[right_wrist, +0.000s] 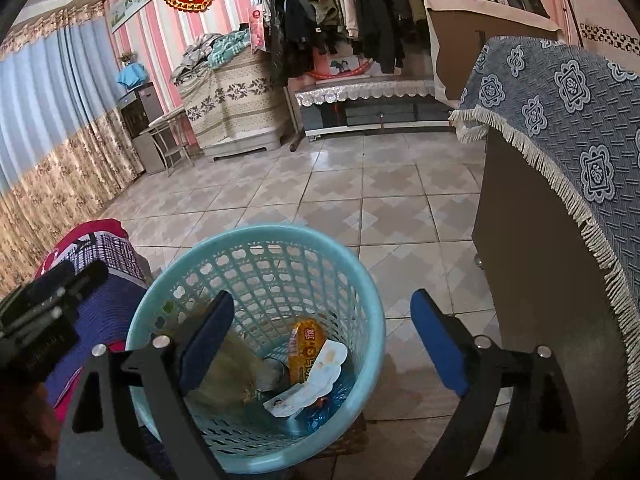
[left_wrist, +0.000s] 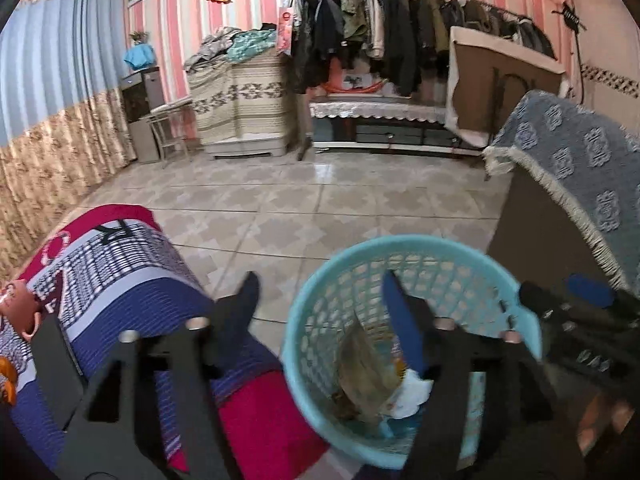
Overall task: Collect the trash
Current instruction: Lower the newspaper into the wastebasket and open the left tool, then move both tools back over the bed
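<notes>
Turquoise plastic basket (right_wrist: 256, 320) on the near floor already holds wrappers (right_wrist: 308, 376), and both the left hand-held gripper (left_wrist: 320, 304) and right hand-held gripper (right_wrist: 320, 344) hang spread and empty above it, so little seems left.

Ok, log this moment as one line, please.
step: trash dropped | left gripper: open, empty | right gripper: open, empty, over turquoise mesh wastebasket | inside: wrappers
</notes>
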Tool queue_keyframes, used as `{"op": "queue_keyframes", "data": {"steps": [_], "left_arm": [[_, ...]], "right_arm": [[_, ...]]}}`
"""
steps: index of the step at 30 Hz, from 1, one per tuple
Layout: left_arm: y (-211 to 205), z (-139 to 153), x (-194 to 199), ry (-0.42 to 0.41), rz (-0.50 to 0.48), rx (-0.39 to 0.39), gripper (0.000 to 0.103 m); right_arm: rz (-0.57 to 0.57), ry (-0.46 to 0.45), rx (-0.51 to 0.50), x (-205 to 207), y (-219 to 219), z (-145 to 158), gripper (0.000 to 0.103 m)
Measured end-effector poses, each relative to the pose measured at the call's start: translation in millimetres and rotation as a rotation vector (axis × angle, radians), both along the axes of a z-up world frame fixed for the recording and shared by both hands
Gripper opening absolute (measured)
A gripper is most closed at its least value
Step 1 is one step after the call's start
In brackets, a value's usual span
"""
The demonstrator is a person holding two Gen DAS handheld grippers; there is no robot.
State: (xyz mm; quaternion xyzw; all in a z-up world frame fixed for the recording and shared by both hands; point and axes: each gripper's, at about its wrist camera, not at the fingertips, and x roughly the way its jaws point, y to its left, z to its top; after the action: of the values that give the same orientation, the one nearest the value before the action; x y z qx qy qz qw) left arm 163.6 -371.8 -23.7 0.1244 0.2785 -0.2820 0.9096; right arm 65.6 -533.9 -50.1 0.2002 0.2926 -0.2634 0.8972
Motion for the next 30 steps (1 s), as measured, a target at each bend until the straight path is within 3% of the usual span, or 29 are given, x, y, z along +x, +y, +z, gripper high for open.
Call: {"op": "queue_keyframes", "data": {"steps": [3, 10, 22, 30], "left_arm": [[9.8, -1.2, 1.2, 0.0, 0.034, 0.008, 0.084], [46.5, 2.0, 0.9, -0.017, 0.112, -0.001, 0.096], [125.4, -4.8, -8.6, -0.009, 0.225, -0.003, 0.097], [152.0, -12.5, -21.0, -0.033, 0.247, 0.065, 0.097]], "right_arm": [[0.001, -0.001, 0.002, 0.2, 0.1, 1.1, 0.09], [-0.002, 0.005, -0.015, 0.7, 2.1, 2.8, 0.095], [0.063, 0.003, -0.079, 14.9, 27.6, 12.8, 0.098], [0.135, 0.002, -0.124, 26.9, 58.3, 18.0, 0.098]]}}
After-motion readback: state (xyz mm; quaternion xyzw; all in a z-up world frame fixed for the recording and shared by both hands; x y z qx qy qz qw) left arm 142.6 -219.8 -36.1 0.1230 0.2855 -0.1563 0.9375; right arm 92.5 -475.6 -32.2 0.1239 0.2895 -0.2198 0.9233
